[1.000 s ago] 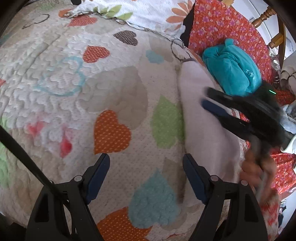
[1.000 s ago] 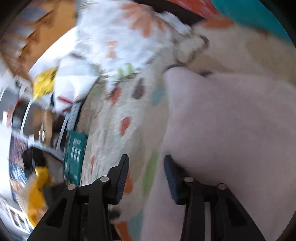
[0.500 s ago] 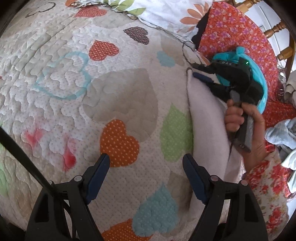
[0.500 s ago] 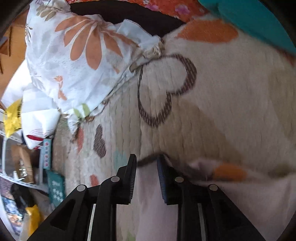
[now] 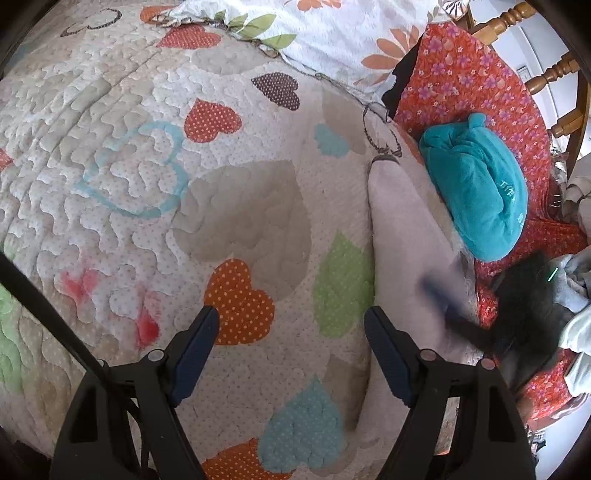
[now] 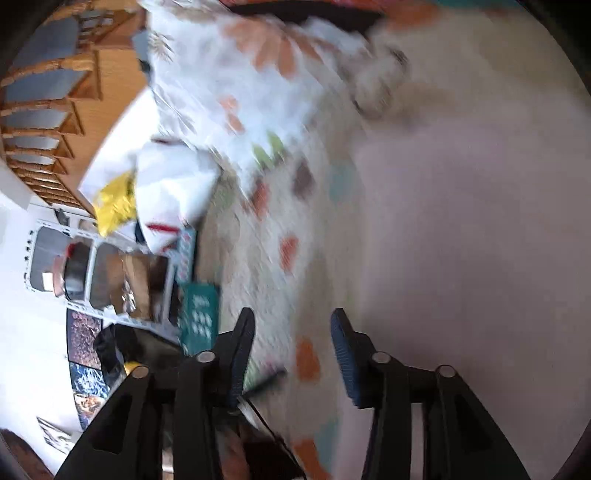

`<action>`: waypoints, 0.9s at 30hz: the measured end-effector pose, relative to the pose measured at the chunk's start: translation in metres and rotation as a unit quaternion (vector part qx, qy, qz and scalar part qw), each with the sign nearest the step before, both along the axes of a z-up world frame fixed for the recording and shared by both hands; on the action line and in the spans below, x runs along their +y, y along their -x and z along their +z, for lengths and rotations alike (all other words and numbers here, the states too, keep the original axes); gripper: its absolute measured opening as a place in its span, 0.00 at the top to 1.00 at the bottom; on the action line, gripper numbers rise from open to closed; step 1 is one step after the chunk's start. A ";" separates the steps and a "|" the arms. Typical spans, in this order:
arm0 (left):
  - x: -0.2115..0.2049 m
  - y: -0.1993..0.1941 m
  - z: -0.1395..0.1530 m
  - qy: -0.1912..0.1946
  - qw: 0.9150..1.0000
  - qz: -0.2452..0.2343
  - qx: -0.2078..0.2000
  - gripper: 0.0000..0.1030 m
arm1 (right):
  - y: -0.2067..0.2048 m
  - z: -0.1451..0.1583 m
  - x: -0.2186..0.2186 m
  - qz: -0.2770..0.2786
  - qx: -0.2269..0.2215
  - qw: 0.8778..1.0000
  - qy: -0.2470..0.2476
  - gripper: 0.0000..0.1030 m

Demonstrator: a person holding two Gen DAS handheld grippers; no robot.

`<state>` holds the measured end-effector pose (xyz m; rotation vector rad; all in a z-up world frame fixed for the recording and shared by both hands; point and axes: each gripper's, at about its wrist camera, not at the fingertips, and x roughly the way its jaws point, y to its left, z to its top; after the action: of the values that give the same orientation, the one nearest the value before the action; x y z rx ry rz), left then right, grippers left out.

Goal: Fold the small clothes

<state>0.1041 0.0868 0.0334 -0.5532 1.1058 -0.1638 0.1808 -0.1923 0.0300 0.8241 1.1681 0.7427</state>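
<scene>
A pale pinkish cloth lies folded in a long strip on the heart-patterned quilt, right of centre in the left wrist view. My left gripper hangs open over the quilt just left of the strip, with nothing between its fingers. My right gripper is a dark blur over the strip's near right side. In the right wrist view the right gripper has its jaws opening, with only quilt showing between them. The pale cloth fills that view's right half. A folded teal garment rests beyond the strip.
A floral pillow lies at the quilt's far edge, and red flowered fabric lies under the teal garment. A wooden chair and loose grey-white clothes are at the right. A shelf unit stands beside the bed.
The right gripper has drawn back from the pale cloth's far corner toward its near right side, and its jaws stand wider. The left gripper has hardly moved.
</scene>
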 end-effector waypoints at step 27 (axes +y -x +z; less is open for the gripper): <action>-0.026 0.097 0.009 -0.165 0.985 -0.034 -0.048 0.23 | 0.028 0.023 -0.061 -0.045 -0.078 0.964 0.252 0.42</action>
<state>0.0068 0.0609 0.0424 -0.2091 1.0311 -0.0625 0.1525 -0.2537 0.0529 0.3816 1.1019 0.3973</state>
